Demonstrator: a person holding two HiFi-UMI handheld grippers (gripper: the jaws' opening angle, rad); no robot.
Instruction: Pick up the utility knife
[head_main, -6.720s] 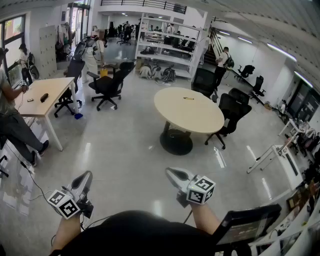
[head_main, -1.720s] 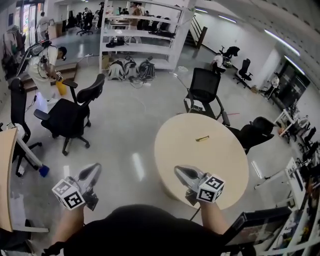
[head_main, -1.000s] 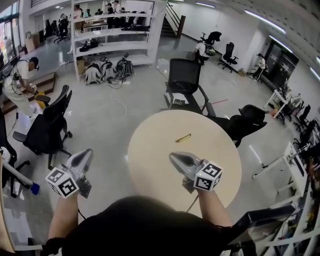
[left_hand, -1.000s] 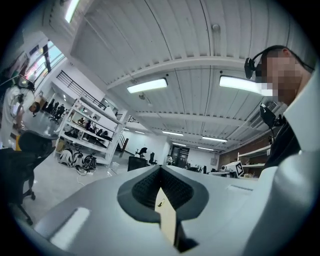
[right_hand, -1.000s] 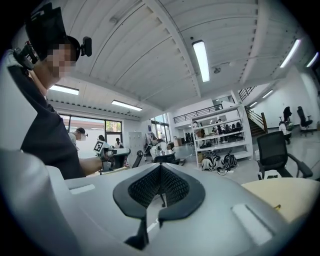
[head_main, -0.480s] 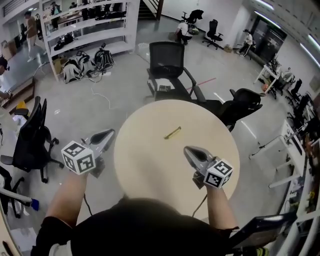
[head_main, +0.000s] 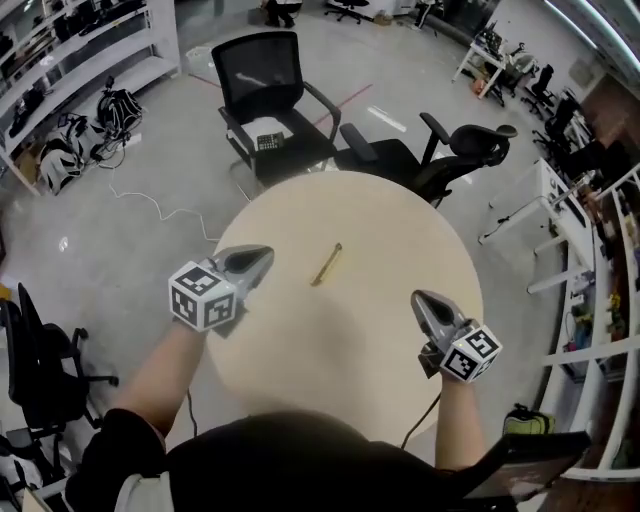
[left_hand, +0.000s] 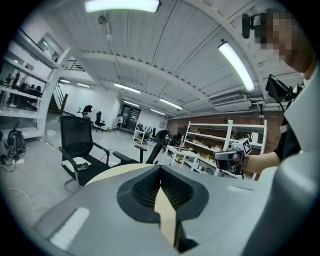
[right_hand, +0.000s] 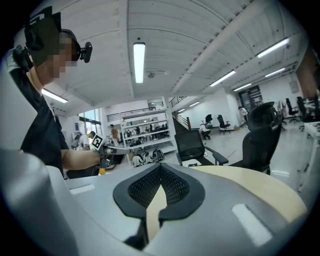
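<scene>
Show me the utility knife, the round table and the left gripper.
utility knife (head_main: 326, 264): head view, middle of its body.
round table (head_main: 405, 232): head view, bare tabletop.
left gripper (head_main: 266, 254): head view, tip of its shut jaws.

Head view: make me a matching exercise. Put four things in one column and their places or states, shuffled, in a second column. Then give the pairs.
Things
1. utility knife
2. left gripper
3. right gripper
4. black chair

Places or states
A. standing on the floor beyond the table's far edge
B. lying on the round table, with neither gripper touching it
C. jaws shut and empty, at the table's left side
D. jaws shut and empty, at the table's right side

Pairs: 1-B, 2-C, 3-D, 4-A
</scene>
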